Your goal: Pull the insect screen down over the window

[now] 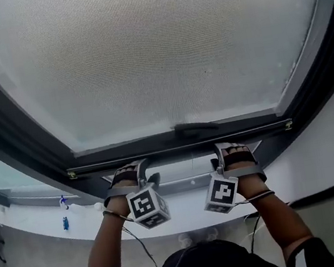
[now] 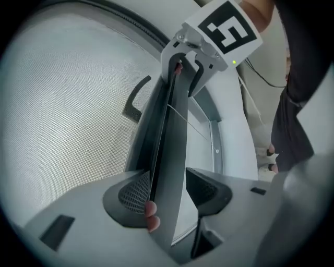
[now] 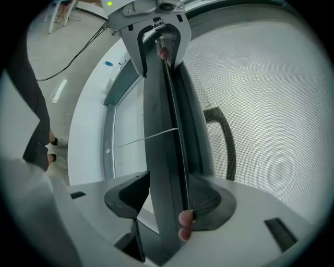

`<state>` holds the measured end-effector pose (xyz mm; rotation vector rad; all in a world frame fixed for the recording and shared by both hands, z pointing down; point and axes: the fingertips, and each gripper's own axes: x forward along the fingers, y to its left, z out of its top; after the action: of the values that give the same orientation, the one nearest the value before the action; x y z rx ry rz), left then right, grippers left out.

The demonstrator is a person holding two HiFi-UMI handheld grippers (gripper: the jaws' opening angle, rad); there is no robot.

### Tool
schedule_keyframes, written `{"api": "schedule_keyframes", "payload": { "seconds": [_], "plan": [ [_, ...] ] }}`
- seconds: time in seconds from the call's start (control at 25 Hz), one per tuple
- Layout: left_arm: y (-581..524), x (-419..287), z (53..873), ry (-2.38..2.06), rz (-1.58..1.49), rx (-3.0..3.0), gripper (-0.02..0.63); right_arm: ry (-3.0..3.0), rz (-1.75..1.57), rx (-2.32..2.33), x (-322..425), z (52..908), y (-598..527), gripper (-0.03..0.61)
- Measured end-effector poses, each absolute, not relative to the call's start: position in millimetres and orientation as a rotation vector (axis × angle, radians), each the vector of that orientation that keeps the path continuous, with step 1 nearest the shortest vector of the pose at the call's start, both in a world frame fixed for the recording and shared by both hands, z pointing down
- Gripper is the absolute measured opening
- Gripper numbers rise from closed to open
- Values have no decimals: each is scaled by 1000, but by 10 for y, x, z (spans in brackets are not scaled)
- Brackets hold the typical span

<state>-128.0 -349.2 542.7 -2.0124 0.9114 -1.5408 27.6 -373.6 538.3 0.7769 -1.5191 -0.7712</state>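
At the screen's (image 1: 153, 49) bottom bar (image 1: 179, 150), left gripper (image 1: 130, 169) and right gripper (image 1: 233, 149) each clamp it, screen seemingly almost down; next likely an even two-handed pull to seat it

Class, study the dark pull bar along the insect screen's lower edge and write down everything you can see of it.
The pull bar is a long, straight, dark grey strip, metal or plastic by its look, running roughly level across the window beneath the pale mesh. A dark curved handle sits near its middle. The left gripper and right gripper each clamp it, one on either side of the handle, with a person's fingertips showing beside the pads.
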Motion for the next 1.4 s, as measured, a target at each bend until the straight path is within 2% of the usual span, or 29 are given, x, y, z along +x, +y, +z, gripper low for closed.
{"api": "schedule_keyframes", "payload": {
  "seconds": [1.24, 1.4],
  "plan": [
    [-3575, -1256, 5501, 1036, -1529, -1994, 216, -1506, -762, 722, 291, 5486, -3748, 233],
    [-3560, -1238, 5463, 1075, -1422, -2086, 216, -1502, -774, 728, 288, 5487, -3739, 232]
  ]
}}
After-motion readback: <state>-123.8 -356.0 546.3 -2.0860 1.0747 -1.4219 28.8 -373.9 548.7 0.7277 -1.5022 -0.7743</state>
